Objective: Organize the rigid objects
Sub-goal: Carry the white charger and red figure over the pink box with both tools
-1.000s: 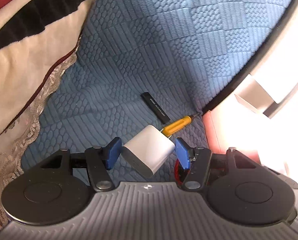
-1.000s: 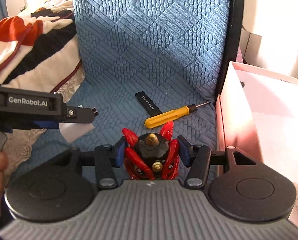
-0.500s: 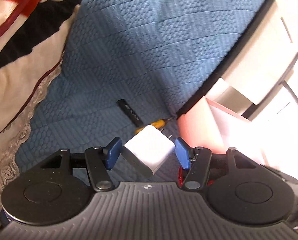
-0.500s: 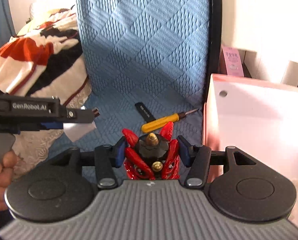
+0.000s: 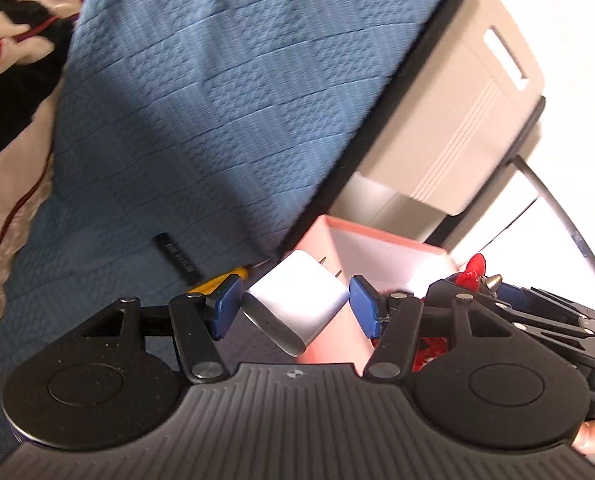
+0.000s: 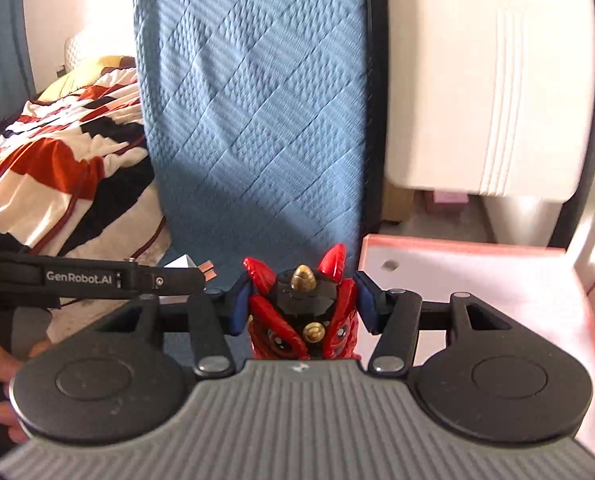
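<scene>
My left gripper (image 5: pixel 296 306) is shut on a white charger plug (image 5: pixel 293 304), held above the blue quilted mat near the pink box (image 5: pixel 381 248). My right gripper (image 6: pixel 303 304) is shut on a red and black toy figure (image 6: pixel 301 312), held at the left rim of the pink box (image 6: pixel 477 264). The toy also shows in the left wrist view (image 5: pixel 475 274). A yellow screwdriver (image 5: pixel 217 282) and a black stick (image 5: pixel 177 258) lie on the mat behind the left fingers. The left gripper shows in the right wrist view (image 6: pixel 137 278), just left of the toy.
The blue quilted mat (image 6: pixel 257 100) stretches away ahead. A patterned red, black and white blanket (image 6: pixel 65 160) lies to the left. A white cabinet (image 6: pixel 489 92) stands beyond the pink box.
Both grippers have lifted and moved right toward the pink box with their objects still held. The screwdriver and black stick stayed on the mat.
</scene>
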Tool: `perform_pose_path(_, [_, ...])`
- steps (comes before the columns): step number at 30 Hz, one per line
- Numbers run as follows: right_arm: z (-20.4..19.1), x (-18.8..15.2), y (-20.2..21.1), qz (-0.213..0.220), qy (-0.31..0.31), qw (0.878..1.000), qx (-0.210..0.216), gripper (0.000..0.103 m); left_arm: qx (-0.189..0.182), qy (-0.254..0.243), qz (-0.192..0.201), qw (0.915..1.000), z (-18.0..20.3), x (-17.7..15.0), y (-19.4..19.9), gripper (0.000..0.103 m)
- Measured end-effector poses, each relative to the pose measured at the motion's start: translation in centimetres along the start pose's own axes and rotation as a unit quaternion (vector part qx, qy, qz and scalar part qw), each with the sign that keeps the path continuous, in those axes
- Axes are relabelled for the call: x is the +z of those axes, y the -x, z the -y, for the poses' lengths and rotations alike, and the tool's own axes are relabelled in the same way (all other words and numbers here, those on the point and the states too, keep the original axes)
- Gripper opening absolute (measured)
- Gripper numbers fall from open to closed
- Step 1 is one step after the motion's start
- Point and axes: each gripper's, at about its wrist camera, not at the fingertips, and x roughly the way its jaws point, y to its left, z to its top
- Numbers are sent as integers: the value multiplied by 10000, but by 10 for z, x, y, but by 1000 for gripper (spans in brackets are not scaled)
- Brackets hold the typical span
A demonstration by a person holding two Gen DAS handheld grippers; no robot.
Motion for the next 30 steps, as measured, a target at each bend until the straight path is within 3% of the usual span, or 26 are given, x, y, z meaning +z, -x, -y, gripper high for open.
perform_pose_path(8, [37,9,25,152,-44,9996,-223,56,-285,-196,0,9994,58,9,-15,65])
perform_pose_path(15, [78,-7,39,78,-296,9983,-493,56,-395,-381,-228,9982,101,0,-42,65])
perform_pose_path(30, [164,-94,21,-936,-961,9858,-1007,56,-241,-611,-1156,9911,147,-67,-123,65])
